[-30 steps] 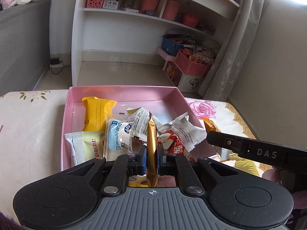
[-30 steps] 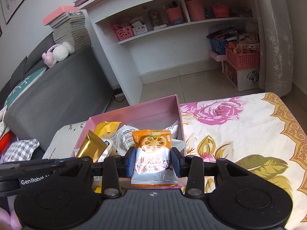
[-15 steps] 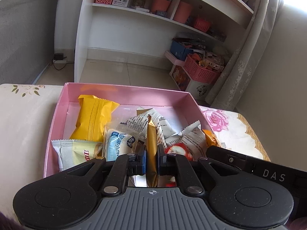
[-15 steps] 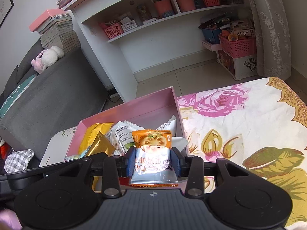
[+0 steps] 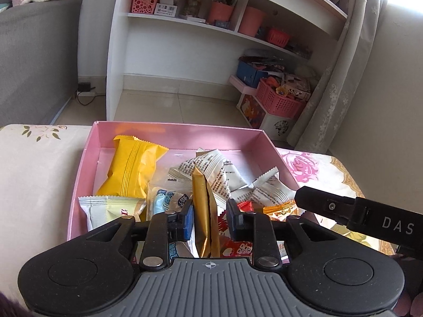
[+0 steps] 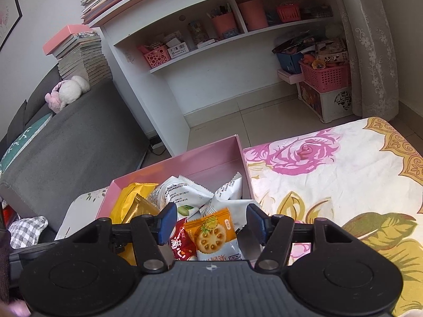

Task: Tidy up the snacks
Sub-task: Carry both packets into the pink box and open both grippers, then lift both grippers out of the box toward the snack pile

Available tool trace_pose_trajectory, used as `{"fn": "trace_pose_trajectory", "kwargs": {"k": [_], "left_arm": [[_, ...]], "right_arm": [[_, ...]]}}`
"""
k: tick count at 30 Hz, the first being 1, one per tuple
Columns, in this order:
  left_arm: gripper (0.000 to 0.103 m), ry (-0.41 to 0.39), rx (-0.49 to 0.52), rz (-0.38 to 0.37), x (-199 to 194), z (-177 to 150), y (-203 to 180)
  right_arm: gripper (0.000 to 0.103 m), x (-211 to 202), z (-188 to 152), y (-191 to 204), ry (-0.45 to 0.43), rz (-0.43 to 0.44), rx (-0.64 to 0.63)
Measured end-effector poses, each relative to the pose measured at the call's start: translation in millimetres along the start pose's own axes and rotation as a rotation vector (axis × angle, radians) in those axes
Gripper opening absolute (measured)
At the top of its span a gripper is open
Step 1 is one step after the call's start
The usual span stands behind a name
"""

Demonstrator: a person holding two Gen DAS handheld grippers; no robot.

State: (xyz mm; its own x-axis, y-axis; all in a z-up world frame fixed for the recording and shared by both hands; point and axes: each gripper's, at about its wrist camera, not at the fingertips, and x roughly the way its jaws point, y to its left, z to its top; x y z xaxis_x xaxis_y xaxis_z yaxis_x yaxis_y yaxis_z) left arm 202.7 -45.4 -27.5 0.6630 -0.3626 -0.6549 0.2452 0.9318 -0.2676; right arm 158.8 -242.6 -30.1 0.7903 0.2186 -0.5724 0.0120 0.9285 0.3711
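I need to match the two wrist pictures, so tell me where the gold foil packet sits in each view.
Left wrist: gold foil packet stands on edge at bottom centre, between the opening jaws of the left hand-held gripper.
Right wrist: gold foil packet lies lower left, beside the yellow packet.
Shared landmark: pink box.

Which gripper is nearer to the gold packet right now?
Left. The left gripper has the gold packet upright between its opening jaws, pads just off it. The right gripper sits further right, over the orange cracker packet.
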Motion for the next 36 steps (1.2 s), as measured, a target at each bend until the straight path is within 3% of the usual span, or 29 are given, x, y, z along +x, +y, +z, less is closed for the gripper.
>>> {"fn": "trace_pose_trajectory", "kwargs": {"k": [1,3,6,12,23,36], "left_arm": [[0.036,-0.003,0.000,-0.001,-3.3,-0.2,0.0],[0.053,-0.010,0.006,-0.005,-10.9,-0.3,-0.7],[0.067,-0.008,0.040,-0.007,-23.8,0.6,-4.1],[0.083,0.010,0.097,0.017,-50.2,-0.6,-4.6],[0.095,0.051,0.142,0.057,-92.7,-14.2,4.3],[0.100,0.078,0.144,0.079,-121.3,-55.1,31.3]], "right_arm": [[0.056,-1.4,0.2,-0.4,0.000,-0.002,-0.001],[0.059,-4.5,0.9,-1.1,0.001,-0.005,-0.006],[0.061,-9.8,3.2,0.6,0.022,-0.019,-0.038],[0.074,-31.8,4.0,-0.3,0.033,-0.023,-0.084],[0.088,-63.5,-8.3,5.8,0.067,-0.032,-0.210],[0.094,-84.0,-37.9,10.0,0.096,-0.062,-0.281]]}}
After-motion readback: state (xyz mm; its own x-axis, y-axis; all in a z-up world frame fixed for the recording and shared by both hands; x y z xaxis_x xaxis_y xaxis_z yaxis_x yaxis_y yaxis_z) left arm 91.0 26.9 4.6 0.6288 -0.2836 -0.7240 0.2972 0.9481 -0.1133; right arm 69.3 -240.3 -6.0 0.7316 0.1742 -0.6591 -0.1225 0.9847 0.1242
